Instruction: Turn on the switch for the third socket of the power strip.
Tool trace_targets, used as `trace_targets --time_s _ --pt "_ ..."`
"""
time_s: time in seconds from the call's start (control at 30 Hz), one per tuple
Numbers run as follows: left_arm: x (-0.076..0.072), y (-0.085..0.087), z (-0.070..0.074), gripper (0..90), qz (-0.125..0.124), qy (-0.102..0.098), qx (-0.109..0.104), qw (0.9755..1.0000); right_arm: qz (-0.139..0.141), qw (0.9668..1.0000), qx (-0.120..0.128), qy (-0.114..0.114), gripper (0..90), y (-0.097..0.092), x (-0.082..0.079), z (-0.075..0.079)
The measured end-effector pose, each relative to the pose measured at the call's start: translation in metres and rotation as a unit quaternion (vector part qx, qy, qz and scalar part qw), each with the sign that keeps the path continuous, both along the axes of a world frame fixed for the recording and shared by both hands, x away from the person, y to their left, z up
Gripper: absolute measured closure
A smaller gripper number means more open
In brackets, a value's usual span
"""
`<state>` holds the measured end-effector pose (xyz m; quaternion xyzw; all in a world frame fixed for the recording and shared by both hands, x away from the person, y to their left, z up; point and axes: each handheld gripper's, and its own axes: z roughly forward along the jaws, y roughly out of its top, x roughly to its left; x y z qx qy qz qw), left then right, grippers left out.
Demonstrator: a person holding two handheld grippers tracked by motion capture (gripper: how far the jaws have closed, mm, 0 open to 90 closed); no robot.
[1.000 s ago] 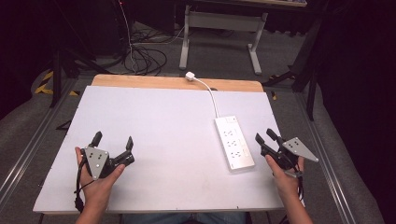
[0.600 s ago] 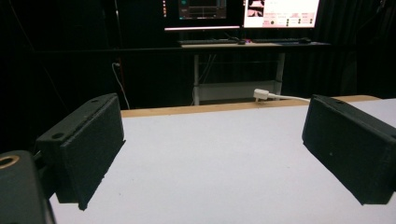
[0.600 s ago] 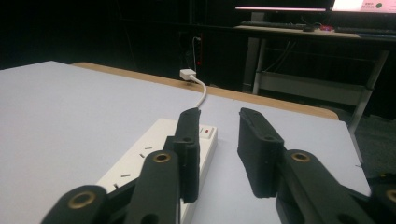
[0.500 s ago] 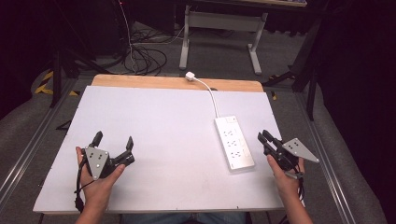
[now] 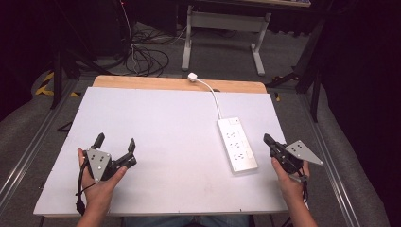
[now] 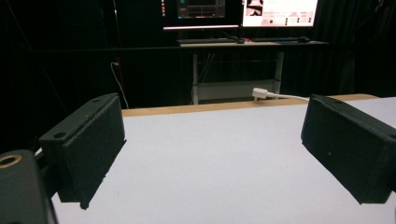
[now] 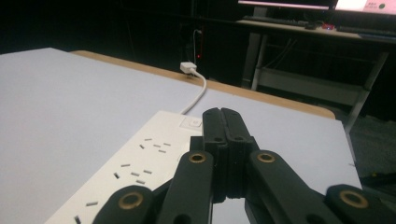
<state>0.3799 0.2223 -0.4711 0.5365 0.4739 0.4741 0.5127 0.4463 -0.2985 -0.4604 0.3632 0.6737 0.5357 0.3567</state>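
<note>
The power strip [image 5: 238,151] lies flat on the white worktop [image 5: 165,123], on the right side, a bit nearer the person than the far edge. Its long way runs front to back, tipped a little, w/ the near end close to the worktop's front-right part. Its white cord [image 5: 213,97] goes off the far end to a plug [image 5: 194,77] by the wood edge.

The right tool [image 5: 267,140] sits just beside the strip, on its right, near the strip's near half, not touching. Its jaws are pressed together, nothing between them. In the right gripper view the strip [image 7: 140,163] is just ahead & to the left of that tool [image 7: 225,122].

The left tool [image 5: 116,142] is well apart from the strip, over on the left of the worktop. Its jaws are spread wide, holding nothing; in the left gripper view there is bare worktop between them.

So the right hand is way nearer. I think the next move is its job: it has to go a little left to get to the strip, and the jaws must part first if it wants to grab across the short way.
</note>
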Motion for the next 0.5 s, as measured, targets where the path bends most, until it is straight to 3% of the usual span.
trace_targets --time_s 0.5 --pt "0.0004 -0.0003 -0.0003 7.0 -0.001 0.0 0.001 1.0 0.014 0.9983 -0.007 0.056 90.0 0.0016 -0.0012 0.0056"
